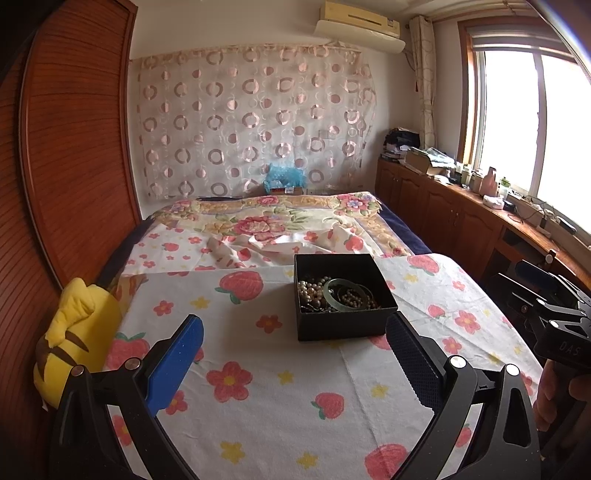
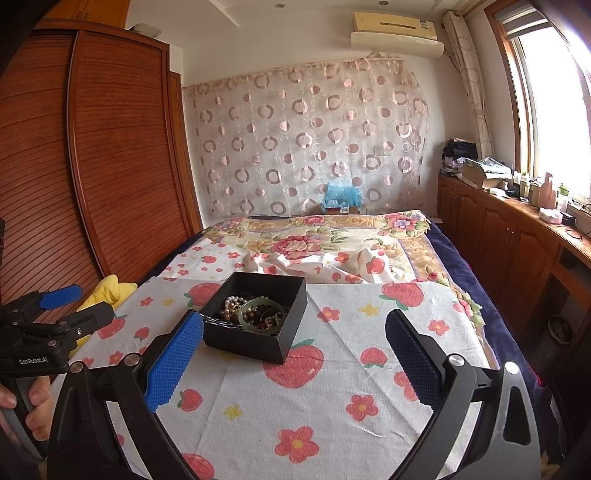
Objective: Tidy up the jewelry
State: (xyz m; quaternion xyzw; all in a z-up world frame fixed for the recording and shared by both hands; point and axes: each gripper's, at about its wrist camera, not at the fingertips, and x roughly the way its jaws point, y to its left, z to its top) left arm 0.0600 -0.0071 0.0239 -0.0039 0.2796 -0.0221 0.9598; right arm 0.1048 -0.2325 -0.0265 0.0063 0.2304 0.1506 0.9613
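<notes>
From the left wrist, the left hand-held gripper (image 1: 295, 354) hangs wide open and empty above the strawberry-print cloth (image 1: 280, 402) on the bed. The black box (image 1: 343, 295) sits just ahead between its fingers, holding a pearl necklace (image 1: 310, 290), a green bangle (image 1: 341, 293) and darker beads.

From the right wrist, the right hand-held gripper (image 2: 295, 354) is likewise spread wide, gripping nothing. The box lies ahead, nearer its left finger. A yellow plush toy (image 2: 107, 291) rests at the bed's left edge.

A home bedroom: a bed (image 1: 280, 229) under floral blankets, a louvered wooden wardrobe (image 2: 122, 158), a wall air conditioner (image 2: 397, 31), curtains (image 2: 314, 136) and a cluttered window-side cabinet (image 2: 517, 236).
</notes>
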